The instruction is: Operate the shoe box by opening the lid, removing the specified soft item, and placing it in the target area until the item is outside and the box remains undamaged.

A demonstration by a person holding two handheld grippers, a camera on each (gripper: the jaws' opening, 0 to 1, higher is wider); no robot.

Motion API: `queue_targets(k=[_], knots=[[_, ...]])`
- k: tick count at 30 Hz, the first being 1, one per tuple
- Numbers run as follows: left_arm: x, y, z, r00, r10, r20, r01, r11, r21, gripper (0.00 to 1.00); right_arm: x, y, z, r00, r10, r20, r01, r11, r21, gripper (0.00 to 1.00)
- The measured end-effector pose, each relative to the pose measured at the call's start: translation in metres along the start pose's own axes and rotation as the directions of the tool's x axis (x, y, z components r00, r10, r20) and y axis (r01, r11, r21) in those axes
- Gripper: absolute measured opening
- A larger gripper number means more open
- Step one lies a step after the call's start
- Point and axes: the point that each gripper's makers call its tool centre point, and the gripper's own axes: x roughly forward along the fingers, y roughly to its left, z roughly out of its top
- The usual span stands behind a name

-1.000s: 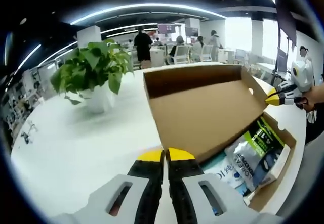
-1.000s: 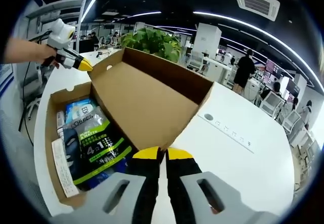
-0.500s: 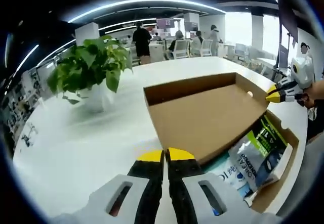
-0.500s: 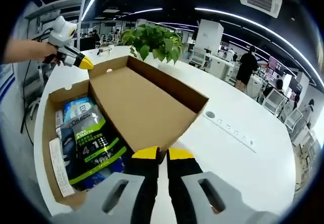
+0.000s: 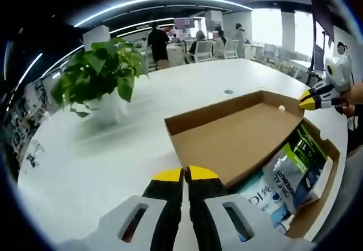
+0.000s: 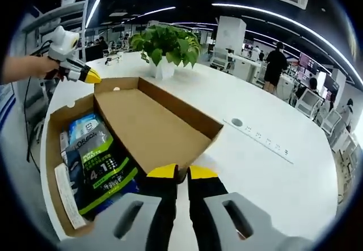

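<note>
The brown cardboard shoe box [image 5: 327,171] [image 6: 53,140] lies open on the white table. Its lid [image 5: 238,140] [image 6: 147,123] hangs back on its hinge, nearly flat. Inside lie soft packs: a black-and-green pack [image 5: 298,160] [image 6: 102,166] and a blue-and-white pack [image 5: 261,191] [image 6: 85,125]. My left gripper [image 5: 185,174] is shut on one front corner of the lid; in the right gripper view the left gripper [image 6: 85,75] meets the lid's far corner. My right gripper [image 6: 177,171] is shut on the other corner, and the right gripper [image 5: 309,101] shows at that corner in the left gripper view.
A potted green plant [image 5: 102,75] [image 6: 164,44] stands on the white table beyond the lid. A round cable port [image 5: 228,92] [image 6: 237,123] sits in the tabletop behind the box. People and chairs are far back in the office.
The lid has swung back and down, from steeply raised to nearly flat, with both grippers still on its corners. More of the tabletop behind it now shows.
</note>
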Motion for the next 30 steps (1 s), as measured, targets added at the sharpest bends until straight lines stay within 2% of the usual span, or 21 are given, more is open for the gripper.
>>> queue_targets(k=[17, 27, 30], knots=[[0.0084, -0.001, -0.0005, 1.0, -0.006, -0.018, 0.006, 1.0, -0.013, 0.0, -0.001, 0.0004, -0.0049, 1.0, -0.007, -0.005, 0.007, 0.998, 0.057, 0.04], [0.0107, 0.0011, -0.0018, 1.0, -0.005, -0.028, 0.003, 0.997, -0.078, 0.0, 0.0008, 0.0, -0.0048, 1.0, -0.007, -0.005, 0.007, 0.996, 0.088, 0.06], [0.0094, 0.0008, -0.0017, 1.0, -0.004, -0.025, 0.002, 0.997, -0.081, 0.0, 0.0007, -0.0002, -0.004, 1.0, 0.006, -0.004, -0.006, 0.991, 0.134, 0.06]])
